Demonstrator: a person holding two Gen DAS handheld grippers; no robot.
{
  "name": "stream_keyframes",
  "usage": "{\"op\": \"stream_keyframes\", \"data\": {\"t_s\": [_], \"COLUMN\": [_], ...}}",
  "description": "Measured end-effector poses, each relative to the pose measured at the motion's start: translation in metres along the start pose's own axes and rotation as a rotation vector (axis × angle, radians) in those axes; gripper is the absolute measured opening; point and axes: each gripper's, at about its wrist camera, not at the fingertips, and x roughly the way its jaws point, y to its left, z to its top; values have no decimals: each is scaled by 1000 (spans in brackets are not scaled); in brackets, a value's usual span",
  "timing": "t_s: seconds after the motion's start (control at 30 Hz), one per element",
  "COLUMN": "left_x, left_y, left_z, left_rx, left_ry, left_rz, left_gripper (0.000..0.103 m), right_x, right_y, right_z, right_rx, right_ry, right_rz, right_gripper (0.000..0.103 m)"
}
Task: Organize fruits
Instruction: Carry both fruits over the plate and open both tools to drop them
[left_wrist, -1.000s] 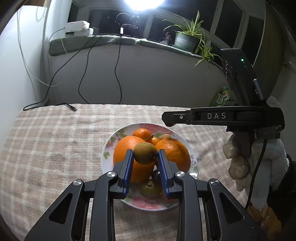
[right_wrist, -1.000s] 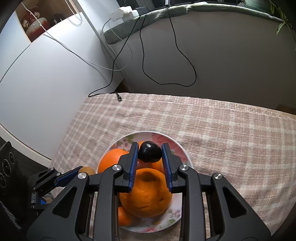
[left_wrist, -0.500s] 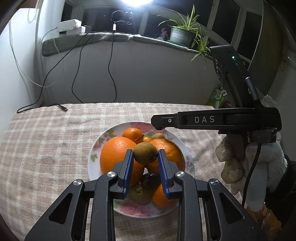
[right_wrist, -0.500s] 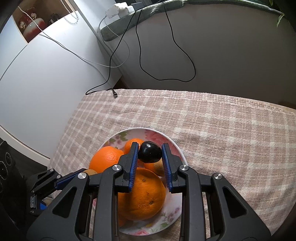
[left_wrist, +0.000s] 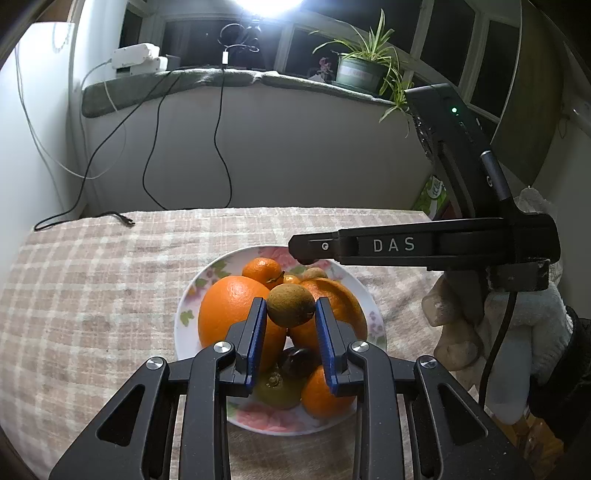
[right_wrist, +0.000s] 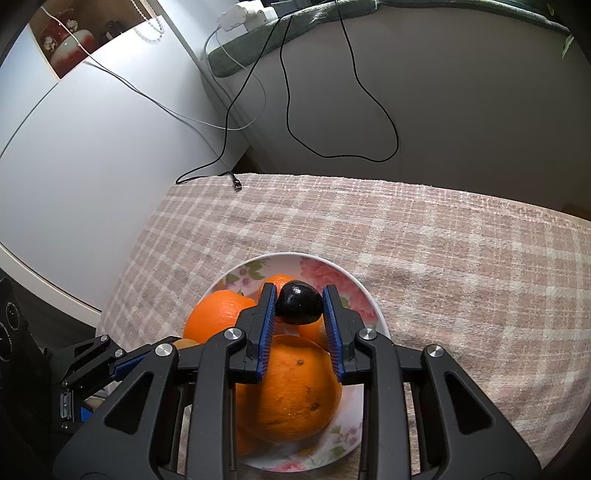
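The left tool (left_wrist: 290, 319) grips a brown kiwi (left_wrist: 290, 305) across its middle; the right tool (right_wrist: 299, 308) clamps a glossy dark plum (right_wrist: 299, 307) likewise. Both look light, soft-skinned and easily bruised. Below sits the floral plate (left_wrist: 347, 280) of oranges (left_wrist: 232, 310) on the checked bench (left_wrist: 92, 288).
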Motion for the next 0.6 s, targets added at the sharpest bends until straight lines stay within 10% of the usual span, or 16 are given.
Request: {"op": "stream_keyframes", "data": {"t_s": [0.6], "left_x": [-3], "left_y": [1], "left_z": [1], "left_rx": [4], "left_ry": [-1], "left_rz": [2], "left_gripper": [26], "right_x": [0], "right_y": [3], "right_z": [0], "right_rx": [-15], "right_ry": [6], "right_rz": [-2], "right_gripper": [27]}}
